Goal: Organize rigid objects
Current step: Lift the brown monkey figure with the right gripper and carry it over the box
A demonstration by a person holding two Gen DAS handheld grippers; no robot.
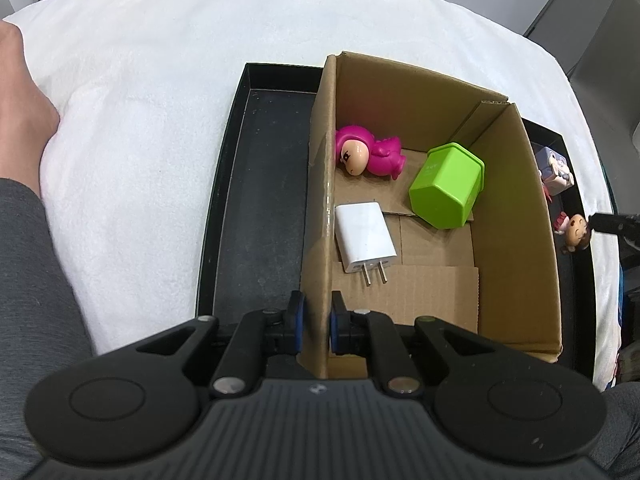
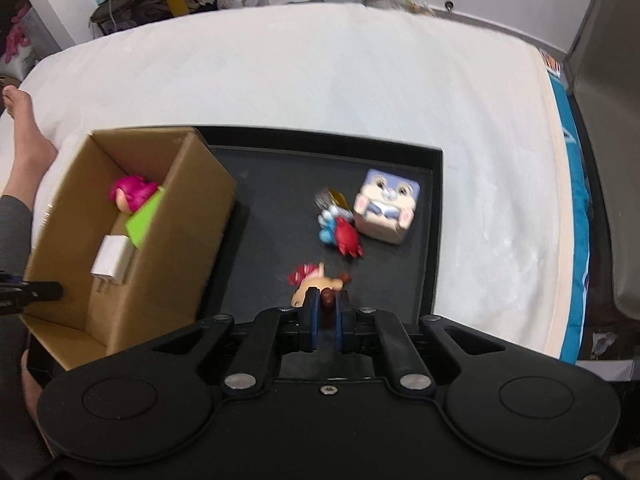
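White bed [image 2: 320, 80], black tray [image 2: 436, 216] on it. My left tool [image 1: 317, 312] clamps the near wall of the cardboard box [image 1: 320, 200] standing in the tray. Inside the box: pink doll [image 1: 370, 154], green cup [image 1: 448, 190] on its side, white charger [image 1: 364, 236]. My right tool [image 2: 325, 312] pinches the small figurine [image 2: 316, 282] over the tray; bunny cube [image 2: 386, 206] and red-blue toy [image 2: 340, 230] lie beyond it.

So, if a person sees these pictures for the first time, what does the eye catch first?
Probably the bright green container and the pink doll lying inside the cardboard box, beside a white charger. Next, the left gripper pinching the box wall, and the right gripper shut on a small figurine over the black tray.
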